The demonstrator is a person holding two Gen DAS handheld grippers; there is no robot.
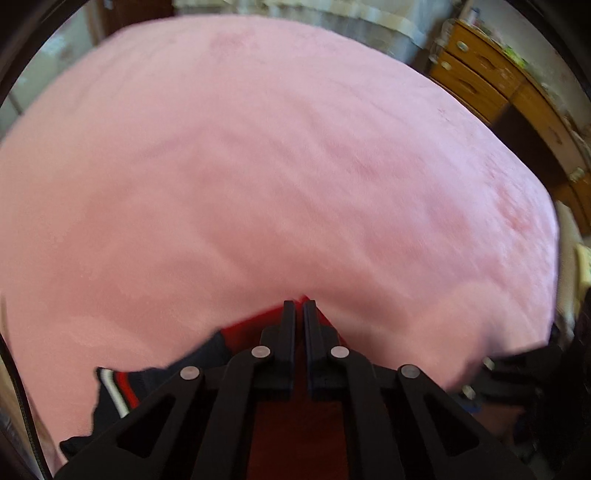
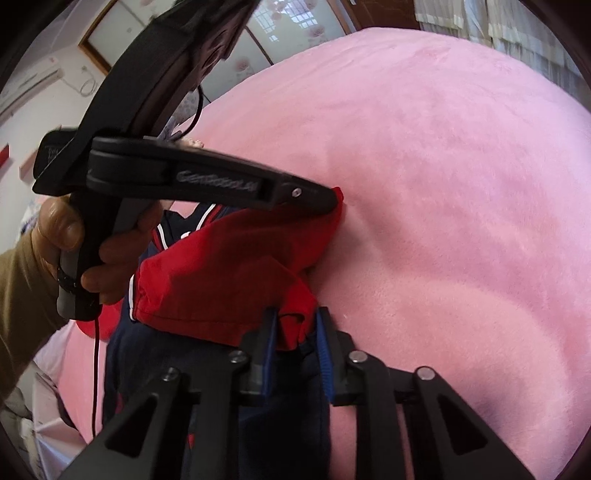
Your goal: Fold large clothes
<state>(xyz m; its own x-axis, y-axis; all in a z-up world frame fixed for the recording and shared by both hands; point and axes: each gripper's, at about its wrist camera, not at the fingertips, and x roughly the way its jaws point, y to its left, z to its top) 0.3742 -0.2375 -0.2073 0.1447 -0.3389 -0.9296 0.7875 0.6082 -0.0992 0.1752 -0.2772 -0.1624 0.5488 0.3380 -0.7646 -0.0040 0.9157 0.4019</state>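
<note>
A red and navy garment [image 2: 229,273] with white stripes lies bunched at the near edge of a pink bed [image 2: 443,184]. My left gripper [image 1: 299,306] is shut on a red edge of the garment [image 1: 258,321]; in the right wrist view its fingertips [image 2: 328,197] pinch the red corner just above the bed. My right gripper [image 2: 295,321] is shut on a red fold of the garment, with navy cloth hanging below its fingers. The garment's striped navy cuff [image 1: 114,384] shows at lower left in the left wrist view.
The pink blanket [image 1: 258,166] covers the whole bed. A wooden chest of drawers [image 1: 498,85] stands to the right of the bed. Curtains [image 2: 498,22] hang behind it. A hand [image 2: 92,251] holds the left gripper's handle.
</note>
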